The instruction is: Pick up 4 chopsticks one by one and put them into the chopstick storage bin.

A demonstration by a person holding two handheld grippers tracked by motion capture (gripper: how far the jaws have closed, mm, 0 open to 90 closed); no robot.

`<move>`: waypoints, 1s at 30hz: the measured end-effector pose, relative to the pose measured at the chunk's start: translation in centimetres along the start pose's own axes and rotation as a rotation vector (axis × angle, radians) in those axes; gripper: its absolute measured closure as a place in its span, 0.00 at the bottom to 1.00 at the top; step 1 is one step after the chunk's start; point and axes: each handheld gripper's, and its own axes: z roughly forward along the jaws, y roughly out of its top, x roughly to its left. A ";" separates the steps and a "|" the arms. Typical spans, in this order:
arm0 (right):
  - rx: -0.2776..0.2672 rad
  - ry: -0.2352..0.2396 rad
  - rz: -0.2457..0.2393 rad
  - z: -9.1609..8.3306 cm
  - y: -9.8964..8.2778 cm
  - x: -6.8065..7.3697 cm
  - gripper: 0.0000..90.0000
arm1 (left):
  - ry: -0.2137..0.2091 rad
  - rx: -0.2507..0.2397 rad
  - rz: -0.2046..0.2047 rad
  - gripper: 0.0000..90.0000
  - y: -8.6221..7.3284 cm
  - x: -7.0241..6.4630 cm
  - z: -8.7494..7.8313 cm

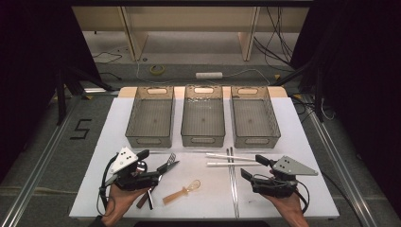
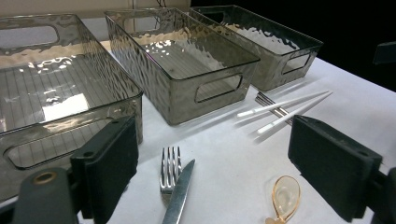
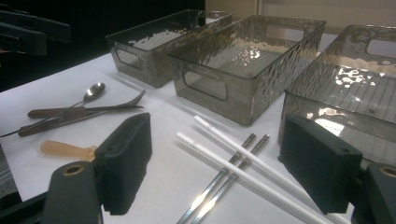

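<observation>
My left gripper (image 1: 150, 166) is open near the table's front left, with nothing between its jaws. Just ahead of it lie a fork (image 2: 170, 172) and a knife (image 2: 180, 193) side by side, and an amber plastic spoon (image 2: 285, 196) lies to their right. My right gripper (image 1: 253, 167) is open at the front right and holds nothing. Before it lie two white chopsticks (image 3: 243, 158) across a pair of metal chopsticks (image 3: 229, 179). A metal spoon (image 3: 93, 91) lies beside the fork and knife.
Three see-through grey bins (image 1: 150, 118) (image 1: 203, 118) (image 1: 254, 118) stand in a row across the back of the white table (image 1: 302, 142). Past the table's far edge, cables, a roll of tape and a power strip lie on the floor.
</observation>
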 end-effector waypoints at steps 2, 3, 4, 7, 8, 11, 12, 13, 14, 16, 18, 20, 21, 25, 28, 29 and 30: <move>0.002 0.002 -0.001 0.0 0.0 0.0 0.30 | 0.000 0.000 -0.002 0.17 0.0 0.0 0.0; 0.004 0.003 -0.001 0.0 0.0 0.0 0.30 | 0.000 0.001 -0.002 0.17 0.0 0.0 0.0; 0.005 0.003 -0.002 0.0 0.0 0.0 0.30 | 0.000 0.001 -0.001 0.17 0.0 0.0 0.0; 0.006 0.004 -0.005 0.0 0.1 0.0 0.30 | 0.000 0.001 -0.001 0.17 0.0 0.0 0.0; 0.009 0.006 -0.005 0.0 0.1 0.0 0.30 | 0.000 0.001 -0.001 0.17 0.0 0.0 0.0; 0.017 0.008 -0.011 0.1 0.1 0.0 0.31 | -0.001 0.002 0.000 0.17 0.0 0.0 0.0; 0.020 0.010 -0.011 0.1 0.1 0.0 0.31 | -0.001 0.002 0.000 0.17 0.0 0.0 0.0; 0.022 0.011 -0.013 0.1 0.2 0.0 0.31 | -0.001 0.002 0.001 0.17 0.0 0.0 0.0; 0.023 0.011 -0.015 0.1 0.2 0.0 0.31 | -0.001 0.002 0.000 0.17 0.0 0.0 0.0; 0.037 0.022 -0.020 0.1 0.4 -0.2 0.31 | -0.001 0.002 0.000 0.17 0.0 0.0 0.0; 0.056 0.036 -0.028 0.2 0.5 -0.3 0.32 | -0.001 0.002 0.000 0.17 0.0 -0.1 0.1; 0.082 0.040 -0.045 0.3 0.8 -0.5 0.33 | -0.002 0.002 0.001 0.17 0.0 -0.1 0.1; 0.082 0.040 -0.045 0.3 0.8 -0.5 0.33 | -0.001 0.002 0.001 0.17 0.0 -0.1 0.1; 0.155 0.052 -0.080 0.8 1.7 -1.2 0.33 | 0.000 0.002 0.001 0.17 0.0 0.0 0.1; 0.254 0.051 -0.141 1.3 2.8 -2.0 0.37 | 0.003 -0.002 -0.003 0.17 0.0 0.0 0.1; 0.254 0.051 -0.141 1.3 2.8 -2.0 0.37 | 0.003 -0.003 -0.004 0.17 0.0 0.0 0.1; 0.315 0.063 -0.157 1.8 3.3 -2.5 0.38 | 0.003 -0.003 -0.004 0.17 0.0 0.0 0.1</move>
